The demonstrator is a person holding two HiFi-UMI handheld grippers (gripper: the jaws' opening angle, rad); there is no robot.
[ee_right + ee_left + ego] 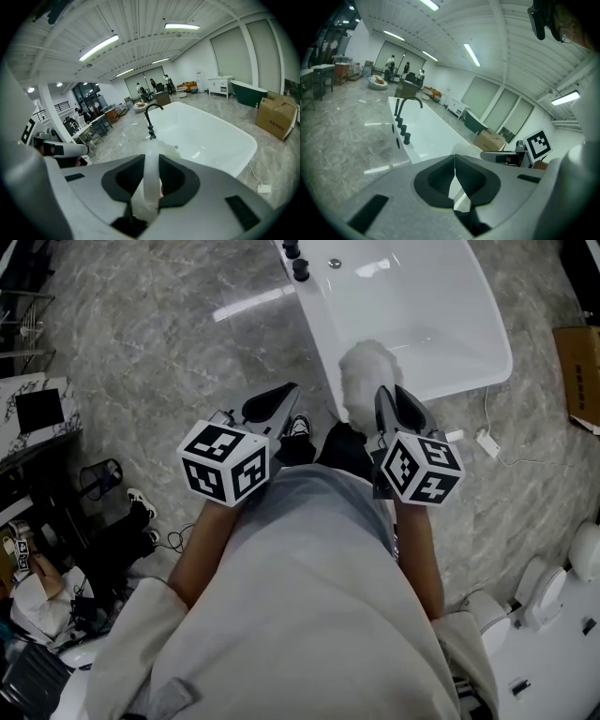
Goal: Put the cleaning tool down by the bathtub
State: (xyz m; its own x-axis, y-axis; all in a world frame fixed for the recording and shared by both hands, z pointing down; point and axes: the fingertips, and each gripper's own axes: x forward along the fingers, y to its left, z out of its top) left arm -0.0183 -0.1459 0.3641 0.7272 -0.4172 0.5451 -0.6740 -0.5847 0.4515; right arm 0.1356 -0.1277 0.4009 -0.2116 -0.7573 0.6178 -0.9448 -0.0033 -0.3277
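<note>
Currently, nearest me: two grippers, one per hand. Left gripper (454,158): jaws pressed together, nothing between them. Right gripper (151,161): jaws pinching the translucent white handle of the one cleaning tool (149,180), a pad on either side of it. The tool's fluffy white head (367,373) sits just past my right jaws, over the near end of the one white bathtub (489,345); whether it touches the rim I cannot tell. The tool is held up off the grey marble floor (169,343). One black gooseneck faucet (408,104) stands at the tub's far end. Beyond: one cardboard box (276,119), one dark green tub (248,93).
</note>
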